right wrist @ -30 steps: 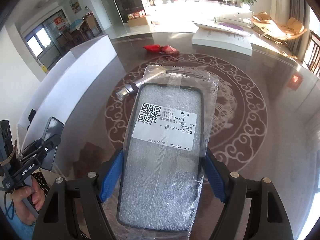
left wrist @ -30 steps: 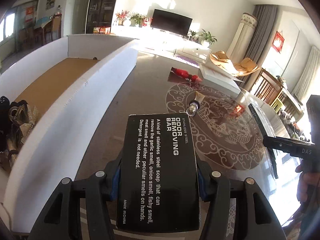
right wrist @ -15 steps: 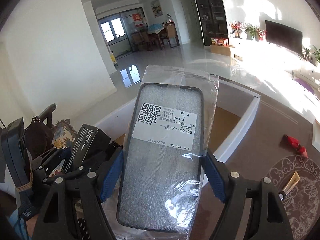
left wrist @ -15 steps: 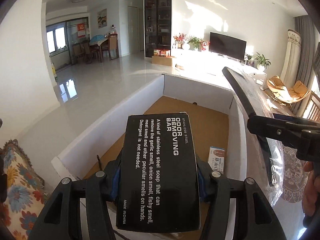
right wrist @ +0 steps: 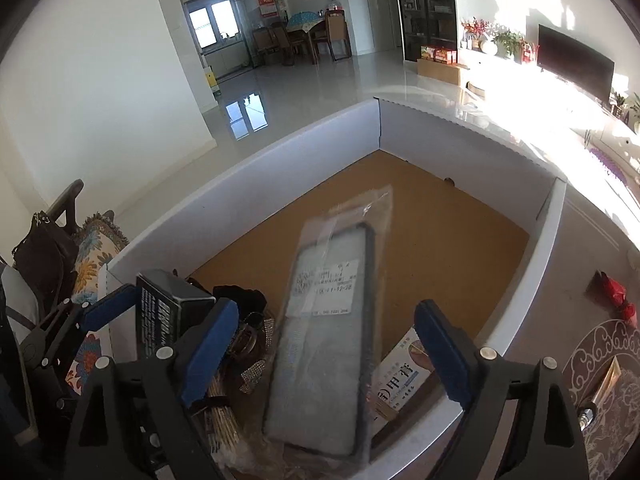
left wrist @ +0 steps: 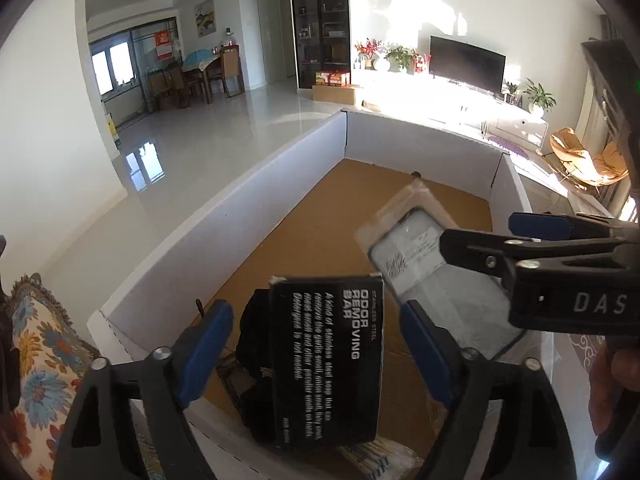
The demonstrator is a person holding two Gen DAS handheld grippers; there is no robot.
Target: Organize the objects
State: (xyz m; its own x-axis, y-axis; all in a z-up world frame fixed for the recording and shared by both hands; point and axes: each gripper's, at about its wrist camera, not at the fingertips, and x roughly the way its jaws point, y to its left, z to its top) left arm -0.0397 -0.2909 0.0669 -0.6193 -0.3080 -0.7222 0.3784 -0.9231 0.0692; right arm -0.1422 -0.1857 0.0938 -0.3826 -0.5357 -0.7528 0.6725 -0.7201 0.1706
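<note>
Fingers on both your grippers stood apart over the white-walled cardboard box [right wrist: 304,148], so the black odor-bar carton [left wrist: 326,360] and bagged phone case [right wrist: 324,340] were dropping unguided and might have landed crookedly on the clutter.

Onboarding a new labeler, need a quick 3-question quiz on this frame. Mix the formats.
1. True or false: the left tongs are clamped on the black odor-bar box.
2. In the right wrist view, the bagged phone case is over: A) the white carton; B) the patterned table; C) the floor.
3. Fill in: the red wrapped item lies ___ the carton.

Key:
1. False. The blue pads stand wide, with a gap on each side of the box.
2. A. It sits between the open right tongs, above the carton's brown floor.
3. Outside, on the table.
</note>
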